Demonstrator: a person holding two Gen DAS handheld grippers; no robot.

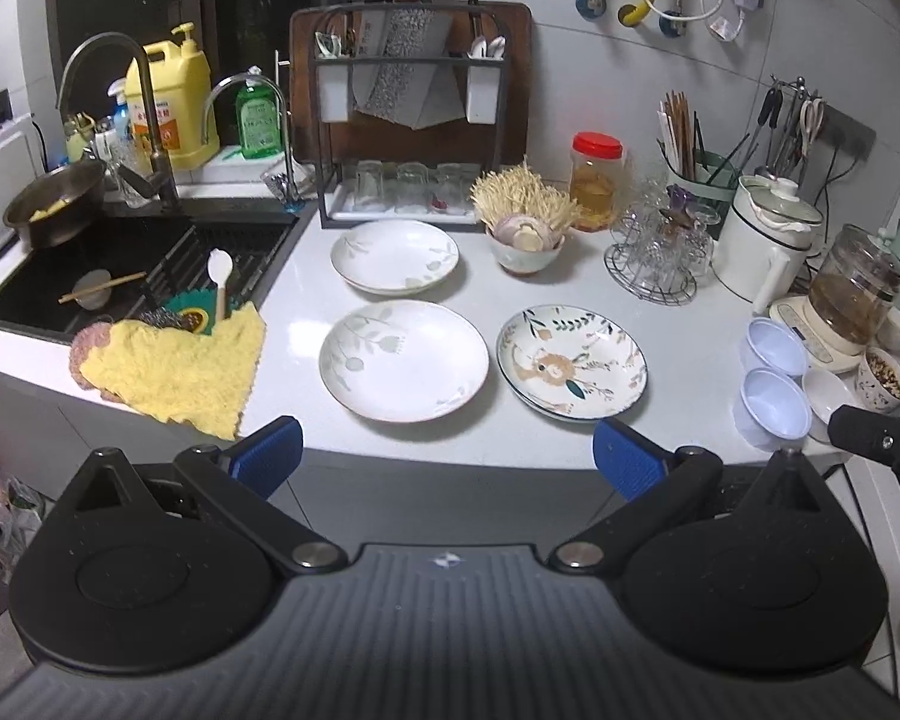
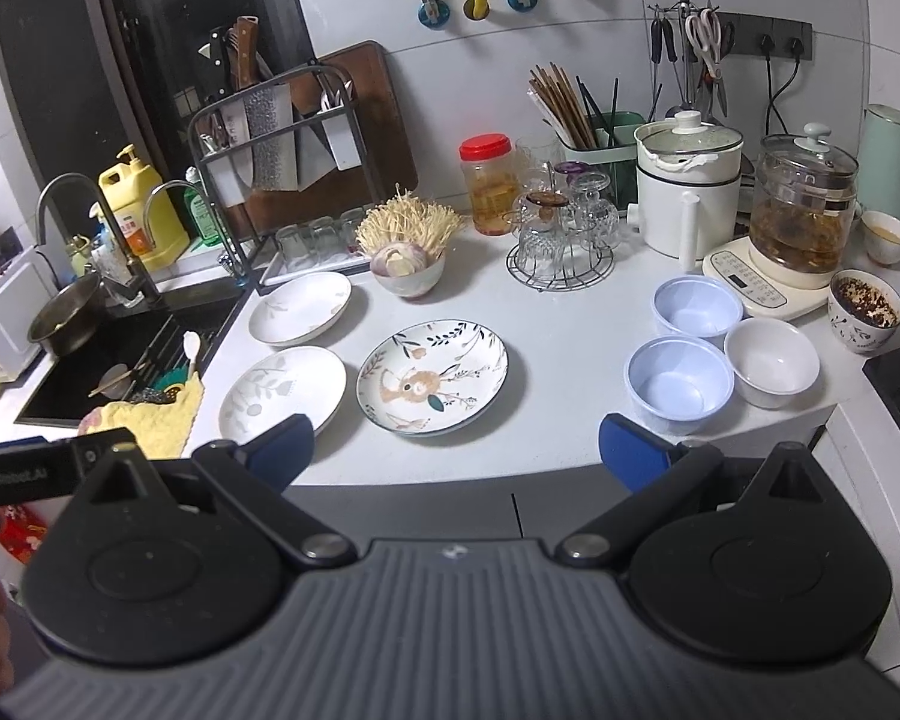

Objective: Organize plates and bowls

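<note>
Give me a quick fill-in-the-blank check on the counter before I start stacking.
1. Both the left gripper and right gripper are ___.
2. The colourful floral plate is ___ of food.
3. The number of pale blue bowls is ___.

Missing words: open; empty; two

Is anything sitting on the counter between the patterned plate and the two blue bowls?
No. Between the patterned plate and the blue bowls the counter is bare. The right wrist view shows this stretch best.

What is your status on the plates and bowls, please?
Left claw open, right claw open, both empty. Three plates and three bowls unstacked on counter. Nothing in the way.
</note>
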